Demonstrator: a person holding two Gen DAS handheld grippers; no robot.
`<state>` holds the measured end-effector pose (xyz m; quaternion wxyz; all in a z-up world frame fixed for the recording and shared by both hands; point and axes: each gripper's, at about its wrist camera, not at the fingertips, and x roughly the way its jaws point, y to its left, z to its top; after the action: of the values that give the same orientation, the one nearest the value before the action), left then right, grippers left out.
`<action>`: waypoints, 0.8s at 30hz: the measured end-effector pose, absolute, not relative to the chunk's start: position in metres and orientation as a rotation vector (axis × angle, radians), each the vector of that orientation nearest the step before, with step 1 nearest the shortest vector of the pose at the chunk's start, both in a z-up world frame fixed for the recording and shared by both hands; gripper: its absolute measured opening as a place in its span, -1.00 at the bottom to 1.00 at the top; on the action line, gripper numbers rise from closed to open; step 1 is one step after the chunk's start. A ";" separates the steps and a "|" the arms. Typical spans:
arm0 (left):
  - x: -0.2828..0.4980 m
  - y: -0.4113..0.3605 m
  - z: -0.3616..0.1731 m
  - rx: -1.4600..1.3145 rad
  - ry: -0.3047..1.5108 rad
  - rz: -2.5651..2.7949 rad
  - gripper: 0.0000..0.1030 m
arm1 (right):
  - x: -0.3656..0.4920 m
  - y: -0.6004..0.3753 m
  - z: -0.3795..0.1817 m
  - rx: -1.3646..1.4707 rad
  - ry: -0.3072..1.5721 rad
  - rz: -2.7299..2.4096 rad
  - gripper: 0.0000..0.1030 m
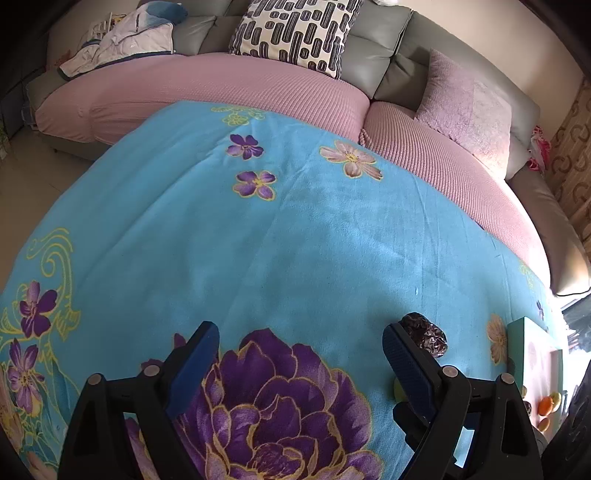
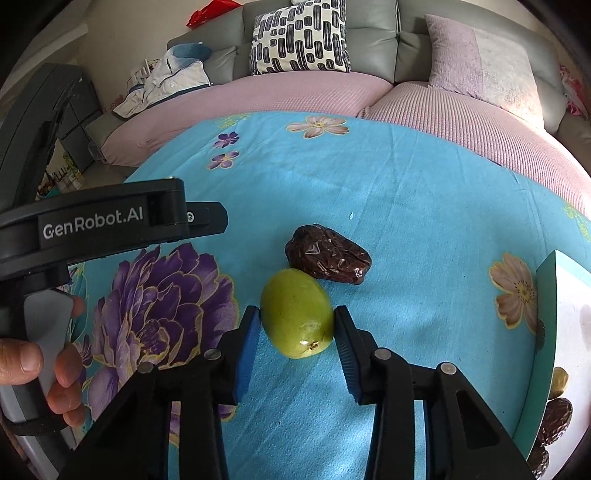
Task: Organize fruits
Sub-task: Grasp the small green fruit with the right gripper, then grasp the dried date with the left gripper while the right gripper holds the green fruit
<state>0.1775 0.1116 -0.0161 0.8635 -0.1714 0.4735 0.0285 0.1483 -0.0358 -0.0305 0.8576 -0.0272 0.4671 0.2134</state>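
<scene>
In the right wrist view a green oval fruit (image 2: 297,314) lies on the blue flowered cloth, with my right gripper (image 2: 296,314) shut on it; both blue pads touch its sides. Just behind it lies a wrinkled brown date (image 2: 328,254). My left gripper (image 1: 301,354) is open over the purple flower print with nothing between its fingers. In the left wrist view the date (image 1: 428,336) shows behind the right finger, and a sliver of the green fruit (image 1: 398,391) peeks out beside it. The green-rimmed tray (image 2: 546,325) at the right holds dates (image 2: 554,417) and another green fruit (image 2: 559,380).
The blue flowered cloth (image 1: 295,229) covers the table. A sofa with a pink cover (image 1: 240,85) and a patterned cushion (image 1: 295,33) runs behind it. A hand (image 2: 22,362) holds the left gripper's body (image 2: 110,221) at the left. The tray (image 1: 535,354) also holds orange fruit (image 1: 546,406).
</scene>
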 end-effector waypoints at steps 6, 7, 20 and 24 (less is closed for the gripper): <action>0.178 0.104 -0.014 -0.380 0.977 0.007 0.78 | 0.142 -0.055 -0.018 -0.055 0.959 0.423 -0.19; 0.179 0.102 -0.014 -0.385 0.976 -0.003 0.78 | 0.142 -0.060 -0.017 -0.055 0.960 0.416 -0.19; 0.188 0.059 -0.016 -0.353 0.970 -0.133 0.60 | 0.142 -0.112 0.003 -0.013 0.924 0.324 -0.19; 0.192 0.042 -0.017 -0.304 0.975 -0.156 0.59 | 0.141 -0.122 0.008 -0.002 0.909 0.314 -0.19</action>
<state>0.1922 0.0420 -0.0172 0.8694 -0.1453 0.4663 -0.0747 0.1410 -0.1222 0.0084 0.8866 -0.0012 0.4372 0.1511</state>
